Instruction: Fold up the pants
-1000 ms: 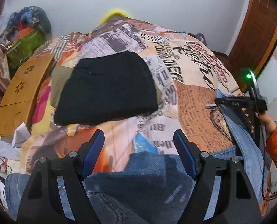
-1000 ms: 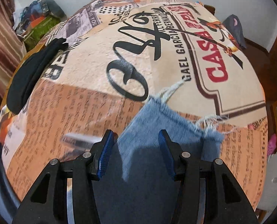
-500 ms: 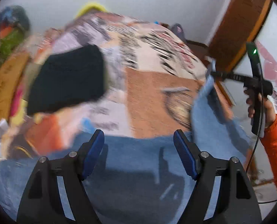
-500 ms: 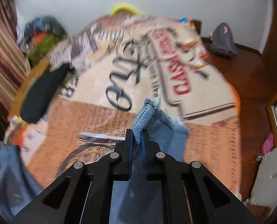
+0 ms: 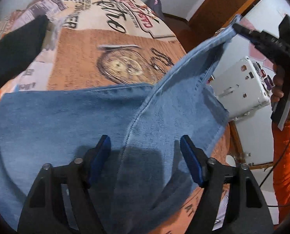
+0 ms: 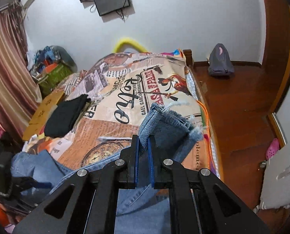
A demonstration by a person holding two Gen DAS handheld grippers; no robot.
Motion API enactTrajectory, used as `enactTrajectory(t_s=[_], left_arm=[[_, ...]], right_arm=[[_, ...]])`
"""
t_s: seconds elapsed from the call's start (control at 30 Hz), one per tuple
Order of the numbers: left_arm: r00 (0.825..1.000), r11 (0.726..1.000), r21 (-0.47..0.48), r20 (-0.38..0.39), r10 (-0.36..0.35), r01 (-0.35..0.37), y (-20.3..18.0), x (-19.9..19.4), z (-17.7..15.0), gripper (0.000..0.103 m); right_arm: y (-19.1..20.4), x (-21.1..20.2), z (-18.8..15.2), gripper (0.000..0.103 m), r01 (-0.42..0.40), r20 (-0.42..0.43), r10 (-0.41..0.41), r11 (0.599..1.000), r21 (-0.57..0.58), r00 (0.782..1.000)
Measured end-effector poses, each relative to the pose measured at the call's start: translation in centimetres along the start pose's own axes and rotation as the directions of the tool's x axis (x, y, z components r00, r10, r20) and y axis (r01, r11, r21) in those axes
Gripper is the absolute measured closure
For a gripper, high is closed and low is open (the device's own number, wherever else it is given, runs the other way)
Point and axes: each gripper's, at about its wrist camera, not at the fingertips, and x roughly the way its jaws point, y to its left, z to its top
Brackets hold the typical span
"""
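Two layers of soft, heavy blue denim pants (image 6: pixel 164 124), frayed hem at 12 o'clock, sit pinched in the right gripper (image 6: pixel 143 146) fingers, while the left gripper (image 5: pixel 145 156) fingers gape empty.

Open bedspread (image 6: pixel 113 128) at frame center, between black folded garment (image 6: pixel 65 115) at left and lifted jeans leg (image 6: pixel 164 124) at center-right. Wooden board (image 6: pixel 43 109) and clutter pile (image 6: pixel 49 70) block upper left. Bare wood floor (image 6: pixel 240 117) free at right; grey bag (image 6: pixel 220 62) at upper right wall.
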Motion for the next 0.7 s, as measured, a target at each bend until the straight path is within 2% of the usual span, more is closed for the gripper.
enactTrajectory(t_s=[0.03, 0.1, 0.13, 0.17, 0.27, 0.33, 0.43, 0.47, 0.5, 0.57, 0.7], left_arm=[[1.000, 1.000, 0.014, 0.004, 0.024, -0.024, -0.4, 0.2, 0.1, 0.046], [0.999, 0.999, 0.028, 0.013, 0.045, -0.045, -0.8, 0.2, 0.3, 0.076], [0.999, 0.998, 0.034, 0.027, 0.045, -0.046, -1.3, -0.1, 0.6, 0.082], [0.998, 0.998, 0.044, 0.045, 0.039, -0.041, -1.6, -0.5, 0.8, 0.095], [0.985, 0.992, 0.088, 0.154, 0.079, -0.093, -3.2, -3.0, 1.7, 0.099], [0.966, 0.983, 0.115, 0.234, 0.114, -0.144, -4.5, -4.7, 2.1, 0.099], [0.925, 0.959, 0.161, 0.341, 0.169, -0.234, -6.9, -6.3, 1.9, 0.099], [0.920, 0.953, 0.174, 0.352, 0.173, -0.246, -7.4, -6.3, 1.7, 0.099], [0.920, 0.949, 0.188, 0.352, 0.174, -0.252, -7.9, -6.1, 1.5, 0.099], [0.932, 0.944, 0.222, 0.321, 0.166, -0.245, -8.9, -4.5, 0.9, 0.099], [0.960, 0.944, 0.251, 0.236, 0.154, -0.213, -9.7, -1.0, -0.7, 0.099]], right_arm=[[-0.2, -0.5, 0.1, 0.095, -0.011, 0.020, 0.011, 1.000, 0.017, 1.000], [-0.3, -1.3, 0.3, 0.095, -0.036, 0.058, 0.034, 0.998, 0.042, 0.998], [-0.3, -1.8, 0.5, 0.095, -0.049, 0.078, 0.045, 0.998, 0.048, 0.996], [-0.2, -2.0, 0.7, 0.095, -0.058, 0.091, 0.054, 0.997, 0.049, 0.994], [0.0, -2.6, 1.7, 0.095, -0.067, 0.132, 0.060, 0.997, 0.046, 0.989], [-0.2, -3.0, 2.5, 0.095, -0.055, 0.168, 0.047, 0.998, 0.042, 0.985], [-0.7, -4.1, 3.7, 0.095, -0.072, 0.226, 0.057, 0.996, 0.056, 0.972], [-1.0, -4.6, 3.9, 0.095, -0.076, 0.245, 0.060, 0.996, 0.055, 0.968], [-1.2, -5.0, 4.0, 0.095, -0.074, 0.260, 0.058, 0.996, 0.051, 0.964], [-1.8, -5.4, 3.6, 0.095, -0.064, 0.263, 0.050, 0.997, 0.044, 0.964], [-3.9, -4.3, 0.6, 0.095, -0.023, 0.189, 0.010, 0.997, 0.068, 0.982]])
